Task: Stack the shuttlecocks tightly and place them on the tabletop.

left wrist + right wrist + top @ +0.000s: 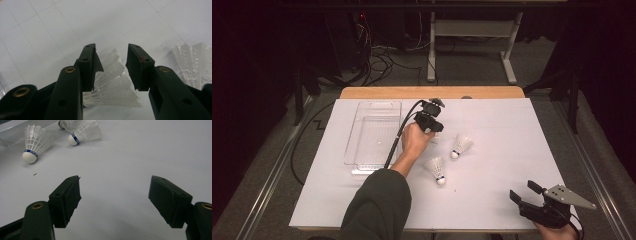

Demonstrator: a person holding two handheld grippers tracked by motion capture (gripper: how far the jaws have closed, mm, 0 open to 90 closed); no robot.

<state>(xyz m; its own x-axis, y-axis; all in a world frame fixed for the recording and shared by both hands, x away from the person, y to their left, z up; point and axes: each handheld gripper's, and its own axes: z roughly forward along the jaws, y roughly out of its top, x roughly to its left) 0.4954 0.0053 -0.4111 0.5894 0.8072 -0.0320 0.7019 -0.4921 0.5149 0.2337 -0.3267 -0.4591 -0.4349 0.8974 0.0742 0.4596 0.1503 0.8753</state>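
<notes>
Your left claw stands over a shuttlecock lying on the bench, jaws parted around its feathers without pressing them; two more shuttlecocks lie just right of it; your right claw gapes wide, holding nothing, at the bench's near right corner

White table; shuttlecocks, seemingly clear tray.

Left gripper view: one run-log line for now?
left gripper: jaws open over shuttlecock | right gripper: open, idle | clear tray: left of it
</notes>
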